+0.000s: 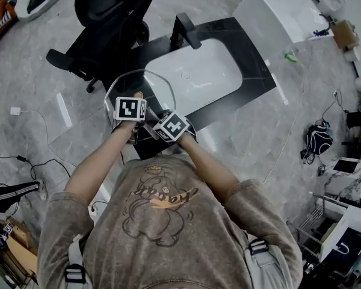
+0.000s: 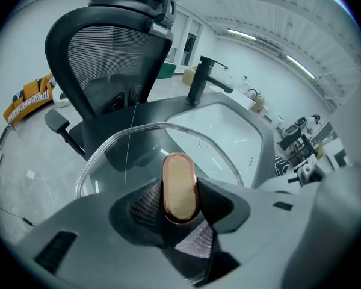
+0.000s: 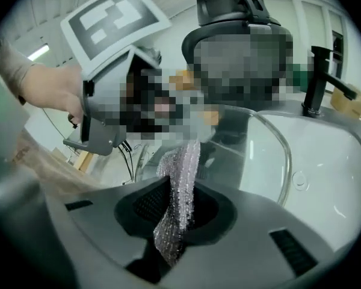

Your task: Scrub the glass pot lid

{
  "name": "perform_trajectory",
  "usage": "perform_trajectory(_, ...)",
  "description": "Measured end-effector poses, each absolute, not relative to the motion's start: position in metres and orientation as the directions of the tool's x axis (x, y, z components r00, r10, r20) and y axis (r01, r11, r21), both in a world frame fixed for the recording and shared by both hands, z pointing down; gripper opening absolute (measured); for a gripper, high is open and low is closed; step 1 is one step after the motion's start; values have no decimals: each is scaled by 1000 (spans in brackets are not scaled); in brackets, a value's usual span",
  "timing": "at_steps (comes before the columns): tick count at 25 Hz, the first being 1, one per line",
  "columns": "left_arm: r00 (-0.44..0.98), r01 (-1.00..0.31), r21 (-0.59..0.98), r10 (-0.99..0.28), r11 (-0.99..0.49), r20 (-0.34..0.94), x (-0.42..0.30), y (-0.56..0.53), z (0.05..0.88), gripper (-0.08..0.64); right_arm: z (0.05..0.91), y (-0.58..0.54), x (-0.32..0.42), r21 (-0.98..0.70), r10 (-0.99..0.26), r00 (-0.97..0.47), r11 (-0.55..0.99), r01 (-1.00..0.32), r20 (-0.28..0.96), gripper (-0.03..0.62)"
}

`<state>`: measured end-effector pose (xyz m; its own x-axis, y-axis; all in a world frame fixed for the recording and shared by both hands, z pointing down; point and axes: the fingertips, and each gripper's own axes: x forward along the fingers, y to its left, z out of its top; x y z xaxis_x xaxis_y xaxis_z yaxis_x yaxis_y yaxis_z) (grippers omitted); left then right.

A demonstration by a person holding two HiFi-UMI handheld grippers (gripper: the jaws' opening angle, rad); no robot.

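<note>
Head view: the left gripper [image 1: 132, 114] and right gripper [image 1: 163, 127] sit close together before the person's chest; the glass pot lid [image 1: 141, 82] is held in the air just in front of the white sink [image 1: 198, 77]. Left gripper view: the jaws are clamped on the lid's copper handle [image 2: 180, 186]; the glass spreads out beyond it. Right gripper view: the jaws pinch a silvery scrub cloth [image 3: 179, 185], which rises beside the lid.

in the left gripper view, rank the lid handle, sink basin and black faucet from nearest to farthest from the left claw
1. Copper-coloured lid handle: clamped in the left claw, centre of view.
2. White sink basin: beyond the glass lid, a little to the right.
3. Black faucet: at the basin's far edge, upper centre.
</note>
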<state>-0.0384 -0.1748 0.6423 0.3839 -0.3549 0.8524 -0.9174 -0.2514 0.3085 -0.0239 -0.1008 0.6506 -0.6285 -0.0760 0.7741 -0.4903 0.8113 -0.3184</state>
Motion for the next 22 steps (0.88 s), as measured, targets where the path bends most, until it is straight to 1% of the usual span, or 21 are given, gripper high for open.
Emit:
perform_trajectory(4,322,-938,236,-390,-252,862,-51,-183,643,189,654,-90,-41,-323,-84,-625,798,-508,776,83)
perform_trajectory(6,312,-941,225,-395,-251,864,-52,-183,643,188,654,-87,-46,-321,-93,-627,796,-513,773,83)
perform_trajectory(11,330,-938,255,-378,-236,865,-51,-183,644,188,644,-81,-53,-368,-92,-682,786,-497,725,83)
perform_trajectory(15,342,-935,273,-372,-225,863,-50,-182,644,187,641,-57,-66,-415,-39,-717,792,-447,696,81)
perform_trajectory(22,350,-933,287,-371,-216,860,-52,-182,645,189,652,-49,-88,-384,-42,-723,826,-413,689,81)
